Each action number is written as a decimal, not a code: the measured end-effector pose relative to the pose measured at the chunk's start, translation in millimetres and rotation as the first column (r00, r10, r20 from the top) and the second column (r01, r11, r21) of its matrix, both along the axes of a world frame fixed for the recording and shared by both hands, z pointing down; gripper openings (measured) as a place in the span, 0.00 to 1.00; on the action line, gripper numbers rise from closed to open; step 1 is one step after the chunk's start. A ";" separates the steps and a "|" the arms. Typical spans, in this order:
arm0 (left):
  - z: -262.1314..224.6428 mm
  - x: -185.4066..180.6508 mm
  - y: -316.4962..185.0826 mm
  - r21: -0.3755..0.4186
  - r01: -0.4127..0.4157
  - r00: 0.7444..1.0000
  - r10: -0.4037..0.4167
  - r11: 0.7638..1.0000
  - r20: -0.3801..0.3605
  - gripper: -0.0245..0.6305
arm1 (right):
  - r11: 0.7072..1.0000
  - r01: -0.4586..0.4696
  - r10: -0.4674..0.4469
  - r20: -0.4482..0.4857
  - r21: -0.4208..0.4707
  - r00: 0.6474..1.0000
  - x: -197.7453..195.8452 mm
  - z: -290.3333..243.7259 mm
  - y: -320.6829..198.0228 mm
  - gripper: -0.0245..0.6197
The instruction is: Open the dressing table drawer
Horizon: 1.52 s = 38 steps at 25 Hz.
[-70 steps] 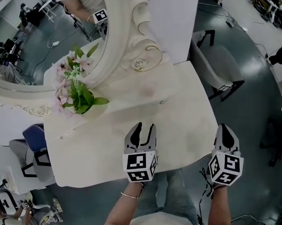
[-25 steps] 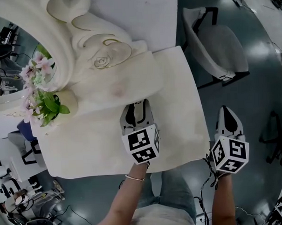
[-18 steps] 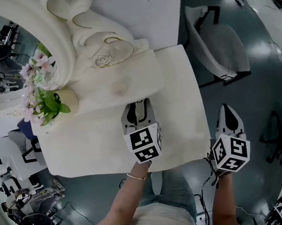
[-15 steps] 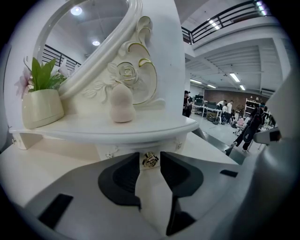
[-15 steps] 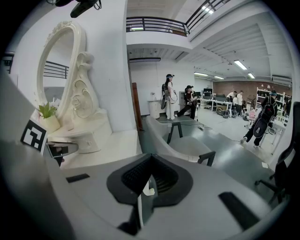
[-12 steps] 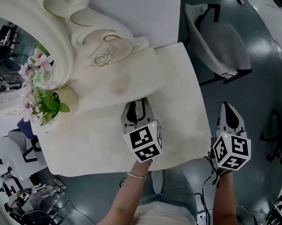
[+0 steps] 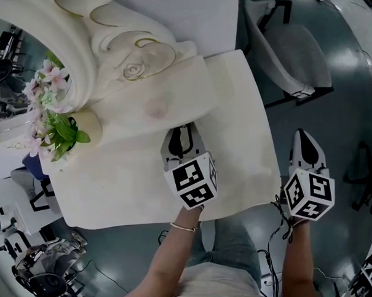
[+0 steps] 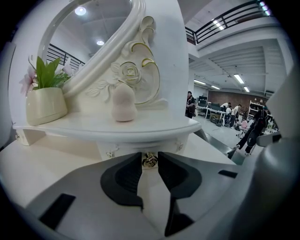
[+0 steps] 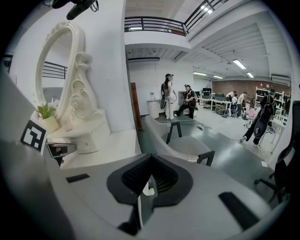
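presently, left tool (image 7: 182,134), jaws having just closed onto the gold knob (image 8: 149,160) of the still-shut drawer (image 8: 124,149) at the back of the desk (image 7: 132,190); right tool (image 9: 145,183) idle, jaws together; the pull remains.

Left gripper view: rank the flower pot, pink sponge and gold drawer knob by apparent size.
1. flower pot
2. pink sponge, similar height but narrower
3. gold drawer knob, smallest despite being nearest

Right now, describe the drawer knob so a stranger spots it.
Find the cream dressing table with the oval mirror. Beneath the mirror's raised shelf is a small drawer. At its front centre sits the gold knob: shiny metal, unlike the matte pink sponge above.
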State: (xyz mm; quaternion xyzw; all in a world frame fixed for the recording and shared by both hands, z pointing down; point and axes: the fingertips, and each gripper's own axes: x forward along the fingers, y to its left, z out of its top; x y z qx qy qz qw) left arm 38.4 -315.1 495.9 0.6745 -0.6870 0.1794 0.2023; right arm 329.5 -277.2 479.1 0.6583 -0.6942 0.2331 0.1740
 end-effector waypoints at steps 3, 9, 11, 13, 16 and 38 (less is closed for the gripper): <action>0.0 0.8 0.0 -0.002 0.008 1.000 -0.008 1.000 -0.004 0.20 | 1.000 0.001 -0.001 0.000 -0.001 1.000 0.6 -0.1 0.9 0.05; 0.1 0.5 -0.1 -0.001 0.016 1.000 -0.016 1.000 0.008 0.20 | 1.000 -0.006 0.006 0.012 -0.004 1.000 2.8 0.9 3.6 0.05; 0.6 0.2 -0.2 -0.002 0.023 1.000 -0.023 1.000 0.011 0.20 | 1.000 -0.010 0.010 0.021 -0.006 1.000 3.3 2.2 3.9 0.05; 0.9 0.2 -0.4 -0.006 0.028 1.000 -0.028 1.000 0.010 0.20 | 1.000 -0.012 0.012 0.030 -0.005 0.999 3.4 2.4 3.0 0.05; 0.9 0.8 -0.5 -0.012 0.025 1.000 -0.025 1.000 0.017 0.20 | 1.000 -0.008 0.008 0.033 0.002 0.999 2.4 1.2 0.0 0.05; 2.8 0.8 0.9 -0.035 0.007 1.000 -0.006 0.999 0.026 0.20 | 1.000 -0.022 0.021 0.025 0.006 0.999 12.9 -1.4 7.4 0.05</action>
